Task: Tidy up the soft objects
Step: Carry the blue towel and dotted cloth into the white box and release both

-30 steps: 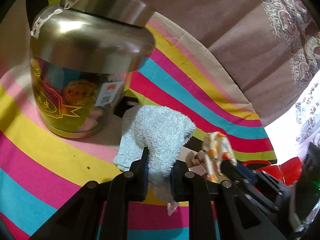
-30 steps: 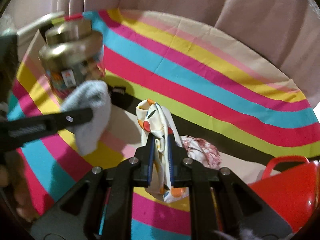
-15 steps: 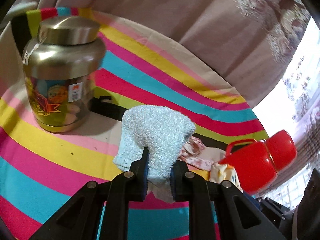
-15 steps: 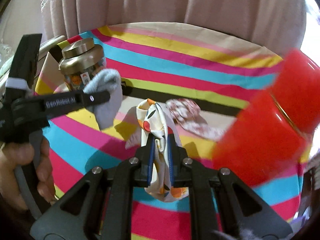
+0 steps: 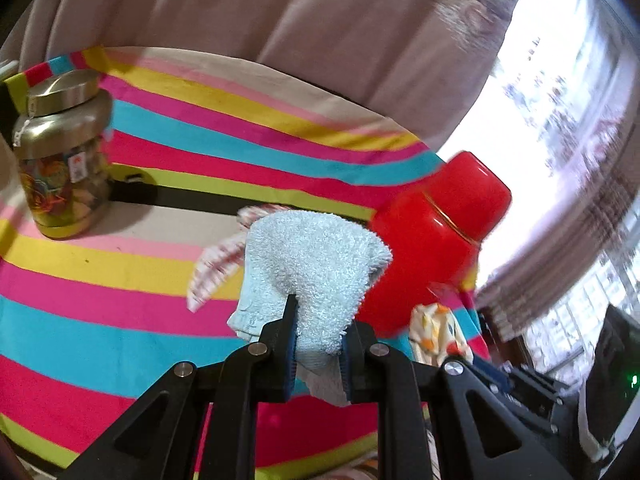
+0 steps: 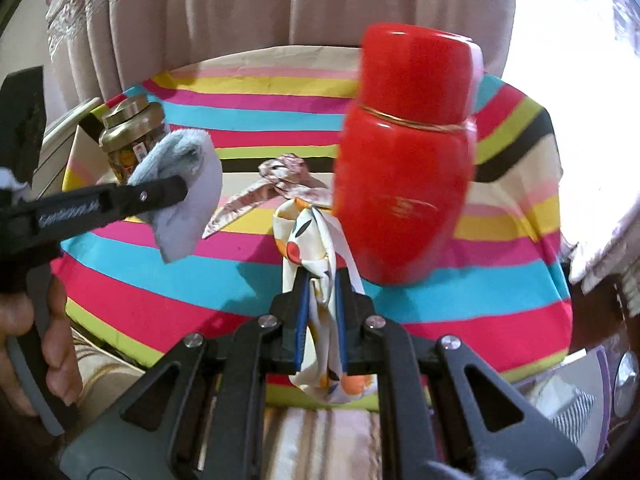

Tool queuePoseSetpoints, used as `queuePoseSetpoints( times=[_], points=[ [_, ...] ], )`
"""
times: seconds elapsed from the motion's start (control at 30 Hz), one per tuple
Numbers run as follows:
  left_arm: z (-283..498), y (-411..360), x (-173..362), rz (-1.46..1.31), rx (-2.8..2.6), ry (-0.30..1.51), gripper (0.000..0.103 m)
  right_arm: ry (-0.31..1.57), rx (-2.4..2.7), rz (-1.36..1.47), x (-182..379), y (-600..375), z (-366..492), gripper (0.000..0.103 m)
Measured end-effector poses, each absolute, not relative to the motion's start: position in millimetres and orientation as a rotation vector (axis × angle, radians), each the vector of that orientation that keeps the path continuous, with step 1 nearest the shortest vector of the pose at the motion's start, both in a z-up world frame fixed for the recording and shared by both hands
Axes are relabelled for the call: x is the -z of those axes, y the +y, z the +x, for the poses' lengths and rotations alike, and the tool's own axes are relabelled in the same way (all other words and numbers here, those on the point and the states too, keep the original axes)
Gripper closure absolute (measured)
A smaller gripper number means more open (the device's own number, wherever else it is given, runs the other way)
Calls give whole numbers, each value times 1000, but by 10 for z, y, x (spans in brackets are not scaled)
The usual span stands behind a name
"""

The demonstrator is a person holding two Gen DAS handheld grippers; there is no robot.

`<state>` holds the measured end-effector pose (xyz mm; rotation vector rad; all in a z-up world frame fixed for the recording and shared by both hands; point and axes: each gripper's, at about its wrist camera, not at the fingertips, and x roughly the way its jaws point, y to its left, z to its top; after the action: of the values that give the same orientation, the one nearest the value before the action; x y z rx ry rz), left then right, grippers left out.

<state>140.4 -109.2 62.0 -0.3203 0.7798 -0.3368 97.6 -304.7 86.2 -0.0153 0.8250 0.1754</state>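
The left gripper [image 5: 318, 342] pinches a pale blue terry washcloth [image 5: 316, 264] and the right gripper [image 6: 320, 300] a white orange-spotted silky scarf [image 6: 310, 240] above the rainbow-striped cloth-covered desk [image 6: 260, 120], where a pink-patterned rag [image 6: 280, 178] lies between a tall red glossy canister [image 6: 404, 160] and a brass-lidded tin jar [image 5: 60, 160], beige curtains [image 6: 240, 8] behind.

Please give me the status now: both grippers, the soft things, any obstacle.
Left gripper shut on blue towel. Right gripper shut on patterned scarf. Pink cloth lies on table. Red jar close ahead.
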Motion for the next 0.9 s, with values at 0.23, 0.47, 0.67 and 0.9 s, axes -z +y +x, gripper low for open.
queuePoseSetpoints(
  times=[0.23, 0.47, 0.67, 0.9],
  points=[
    [1052, -1528, -638, -270, 450, 813, 85, 826, -121, 31, -875, -3503, 685, 88],
    [837, -1982, -671, -216, 583, 836, 85, 830, -4, 73, -902, -4130, 349, 88],
    [584, -2330, -713, -161, 702, 846, 85, 843, 120, 97, -878, -4630, 88, 88],
    [377, -2662, -725, -99, 823, 862, 85, 859, 206, 83, -871, -4917, -96, 88]
  ],
)
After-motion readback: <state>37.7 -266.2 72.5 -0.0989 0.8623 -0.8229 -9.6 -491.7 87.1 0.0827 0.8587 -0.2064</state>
